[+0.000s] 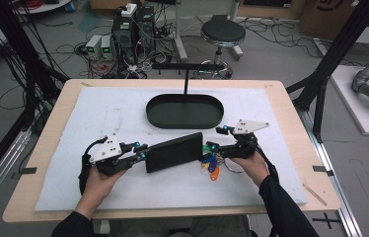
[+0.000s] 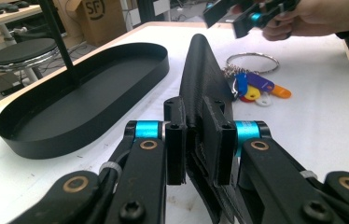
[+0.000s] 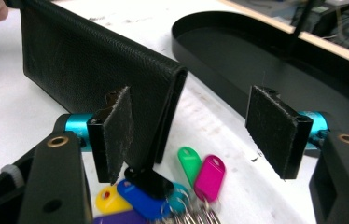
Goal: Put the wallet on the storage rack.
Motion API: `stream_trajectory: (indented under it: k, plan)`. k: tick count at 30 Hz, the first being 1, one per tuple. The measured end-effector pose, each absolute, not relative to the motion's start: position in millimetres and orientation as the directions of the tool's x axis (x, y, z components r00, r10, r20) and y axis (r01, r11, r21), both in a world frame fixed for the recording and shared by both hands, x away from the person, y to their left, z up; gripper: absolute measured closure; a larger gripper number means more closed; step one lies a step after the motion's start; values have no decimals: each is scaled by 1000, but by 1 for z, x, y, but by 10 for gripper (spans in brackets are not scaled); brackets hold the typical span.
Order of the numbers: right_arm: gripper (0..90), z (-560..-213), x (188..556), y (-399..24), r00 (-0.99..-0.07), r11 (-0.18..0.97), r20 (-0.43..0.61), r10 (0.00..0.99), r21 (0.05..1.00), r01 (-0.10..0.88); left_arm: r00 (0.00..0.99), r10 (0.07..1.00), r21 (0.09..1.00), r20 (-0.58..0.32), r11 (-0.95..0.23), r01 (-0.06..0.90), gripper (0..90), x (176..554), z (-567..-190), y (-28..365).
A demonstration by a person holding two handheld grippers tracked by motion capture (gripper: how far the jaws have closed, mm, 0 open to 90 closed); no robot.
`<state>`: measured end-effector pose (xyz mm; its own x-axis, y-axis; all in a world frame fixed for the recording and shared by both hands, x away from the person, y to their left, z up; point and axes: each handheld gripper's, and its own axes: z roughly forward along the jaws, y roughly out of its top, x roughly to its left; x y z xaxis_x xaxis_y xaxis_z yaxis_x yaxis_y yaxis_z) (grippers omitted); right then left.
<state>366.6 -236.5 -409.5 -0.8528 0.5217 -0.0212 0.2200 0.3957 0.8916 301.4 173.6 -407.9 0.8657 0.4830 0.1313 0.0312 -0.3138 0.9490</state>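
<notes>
Seen from above, my table (image 1: 281, 98) is evenly and softly lit from overhead, its white mat (image 1: 123, 113) bright without glare and the shadows beneath my hands faint, while the floor behind falls dimmer and the whole frame is slightly soft. Along my left gripper (image 2: 199, 140) the near jaws are blurred and the table edges bow. Along my right gripper (image 3: 200, 135) the black wallet (image 3: 84, 60) stays fairly sharp but the tray (image 3: 266, 51) behind is defocused.

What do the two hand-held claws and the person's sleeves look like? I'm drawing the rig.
Both the left claw and the right claw are black, with cyan cylinders at the jaws, brass-coloured pivot rivets, flat black pads, a grey three-cornered plate on top, and a trailing black cable. The sleeves are dark.
</notes>
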Motion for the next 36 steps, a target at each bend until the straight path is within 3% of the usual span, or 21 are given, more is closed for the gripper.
stream_trajectory:
  k: [9,11,13,17,20,21,25,26,36]
  plan:
    - [321,-421,389,-207,-907,451,20,421,863,228,879,459,950,130,-310,22,792,301,-409,175]
    - [427,-426,391,-198,-926,474,60,372,846,245,880,459,952,122,-305,27,784,301,-411,175]
    - [435,-427,389,-195,-931,488,51,361,841,235,881,457,953,119,-303,28,769,301,-411,176]
    - [618,-423,384,-198,-942,512,32,334,833,210,873,482,960,73,-271,69,713,305,-415,184]
    - [660,-421,381,-199,-947,521,20,321,831,194,874,483,961,57,-265,84,650,306,-416,184]
    - [702,-420,376,-198,-954,530,-10,299,833,157,873,486,959,46,-265,97,522,307,-417,183]
    - [721,-419,371,-195,-959,548,-33,283,826,134,883,469,948,8,-285,143,415,311,-422,181]
    - [729,-418,369,-194,-960,551,-43,275,826,120,885,466,940,10,-305,150,354,312,-424,182]
    - [731,-420,367,-194,-953,541,3,304,823,175,882,458,918,-107,-295,265,390,319,-434,182]
